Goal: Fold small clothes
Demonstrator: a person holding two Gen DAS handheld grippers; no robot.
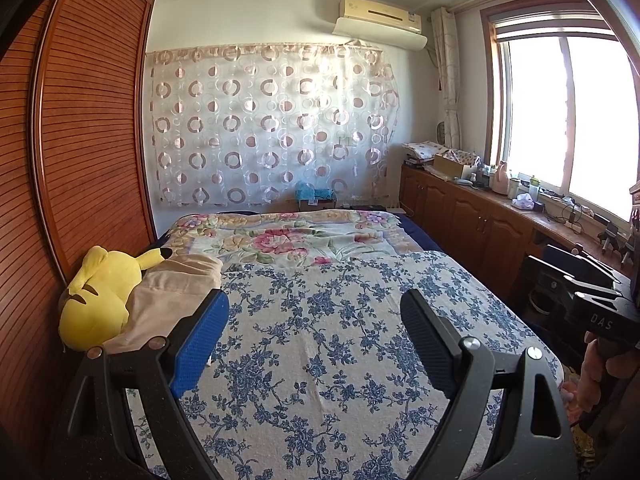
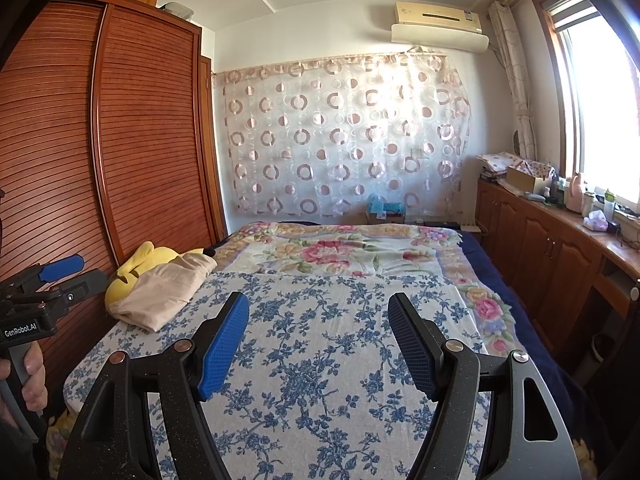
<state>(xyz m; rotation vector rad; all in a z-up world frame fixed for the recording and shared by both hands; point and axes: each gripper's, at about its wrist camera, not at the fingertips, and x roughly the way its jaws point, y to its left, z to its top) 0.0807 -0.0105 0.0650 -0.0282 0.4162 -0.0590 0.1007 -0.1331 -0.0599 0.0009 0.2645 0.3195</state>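
The bed bears a blue-flowered sheet, a beige garment and a yellow plush toy.

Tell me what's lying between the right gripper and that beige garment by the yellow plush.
Only bare blue-flowered bedspread. The right wrist view shows nothing else between the open right gripper and the beige garment.

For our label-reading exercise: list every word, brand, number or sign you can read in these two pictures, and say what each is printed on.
"GenRobot.AI": white print on the black body of the left gripper, seen from the right wrist view.
"DAS": raised letters on the black body of the right gripper, cut off at the picture's edge.
Air conditioner: any marking too small to read.
Bottles and boxes on the wooden counter: labels too blurred to read.
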